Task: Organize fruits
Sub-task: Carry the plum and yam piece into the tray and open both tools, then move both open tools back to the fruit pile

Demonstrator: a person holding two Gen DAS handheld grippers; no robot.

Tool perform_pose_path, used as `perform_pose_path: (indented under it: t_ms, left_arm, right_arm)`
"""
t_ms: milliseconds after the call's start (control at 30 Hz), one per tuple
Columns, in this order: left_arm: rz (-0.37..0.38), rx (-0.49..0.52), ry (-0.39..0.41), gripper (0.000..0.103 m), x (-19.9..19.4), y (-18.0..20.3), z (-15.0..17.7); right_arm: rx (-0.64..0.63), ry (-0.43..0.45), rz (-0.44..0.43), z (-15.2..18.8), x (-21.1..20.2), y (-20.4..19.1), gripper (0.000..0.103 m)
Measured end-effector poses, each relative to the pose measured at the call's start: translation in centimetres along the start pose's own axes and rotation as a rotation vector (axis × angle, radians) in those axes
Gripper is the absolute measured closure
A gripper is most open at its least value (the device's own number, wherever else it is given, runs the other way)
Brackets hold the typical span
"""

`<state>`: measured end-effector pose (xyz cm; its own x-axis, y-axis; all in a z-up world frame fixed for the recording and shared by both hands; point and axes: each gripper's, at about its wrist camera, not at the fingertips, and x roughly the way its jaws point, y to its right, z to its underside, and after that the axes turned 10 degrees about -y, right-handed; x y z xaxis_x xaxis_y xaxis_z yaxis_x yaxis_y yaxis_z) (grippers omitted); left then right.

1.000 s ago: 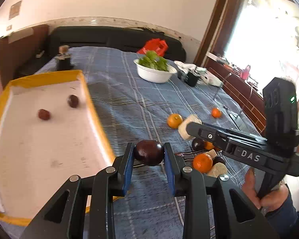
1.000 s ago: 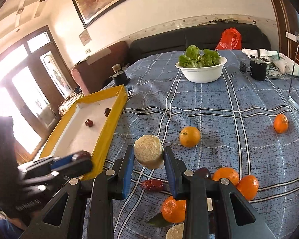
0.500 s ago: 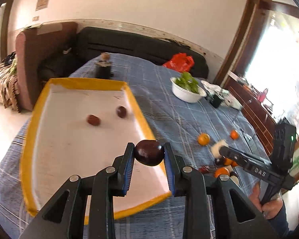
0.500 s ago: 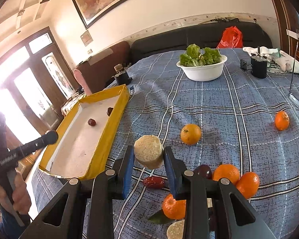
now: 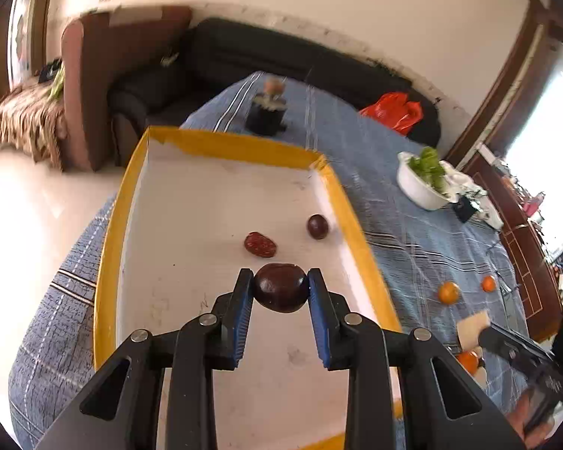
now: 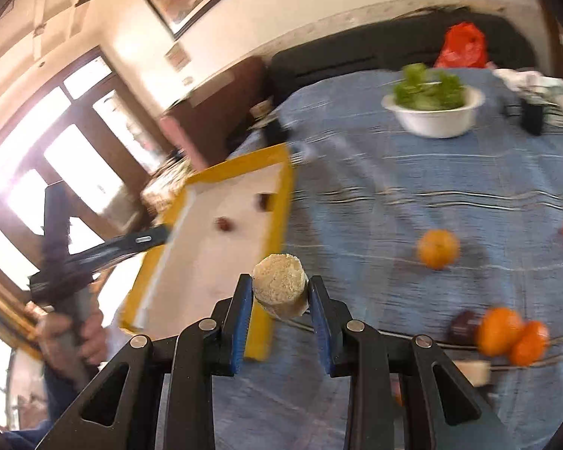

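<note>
Left tool and right tool — both clamped, angled downward.

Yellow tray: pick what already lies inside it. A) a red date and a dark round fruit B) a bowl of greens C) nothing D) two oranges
A: in the yellow tray lie a red date and a dark round fruit.

The dark plum has a smooth, glossy skin with a soft highlight. The pale cylinder looks rough and grainy on top. The left gripper is matt black plastic with ribbed blue pads and shiny metal pins. The tray has a matt, scuffed white floor and yellow walls. The surface wears woven blue checked cloth.
</note>
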<state>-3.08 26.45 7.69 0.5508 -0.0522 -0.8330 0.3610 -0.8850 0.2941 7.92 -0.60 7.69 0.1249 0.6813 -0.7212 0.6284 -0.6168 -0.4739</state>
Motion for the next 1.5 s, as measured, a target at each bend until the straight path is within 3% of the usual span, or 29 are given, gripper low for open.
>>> perform_pose_path:
  t_ms: [233, 500, 733, 1067, 1167, 1233, 1500]
  left_arm:
    - [-0.010, -0.056, -0.093, 0.075, 2.9, -1.7, -1.3]
    - [0.005, -0.066, -0.159, 0.075, 5.2, -1.6, -1.7]
    - [0.011, -0.093, -0.173, 0.075, 6.4, -1.9, -2.7]
    - [0.040, -0.113, -0.178, 0.074, 7.1, -2.4, -2.9]
    - [0.048, -0.119, -0.178, 0.072, 7.0, -2.6, -2.9]
    - [0.055, -0.127, -0.170, 0.064, 6.8, -2.8, -2.9]
    - [0.077, -0.122, -0.133, 0.064, 4.9, -2.5, -2.7]
  right_arm:
    - [-0.029, -0.137, -0.002, -3.8, 7.2, -4.6, 0.069]
    - [-0.056, -0.211, 0.126, -6.0, 13.7, -5.1, 0.069]
    - [-0.086, -0.222, 0.191, -7.3, 15.2, -5.3, 0.069]
    - [-0.086, -0.220, 0.199, -7.6, 16.1, -5.0, 0.067]
    - [-0.084, -0.214, 0.194, -7.3, 15.8, -5.2, 0.063]
    - [-0.085, -0.200, 0.190, -7.1, 15.3, -5.3, 0.056]
    - [-0.082, -0.154, 0.156, -6.2, 12.0, -5.3, 0.056]
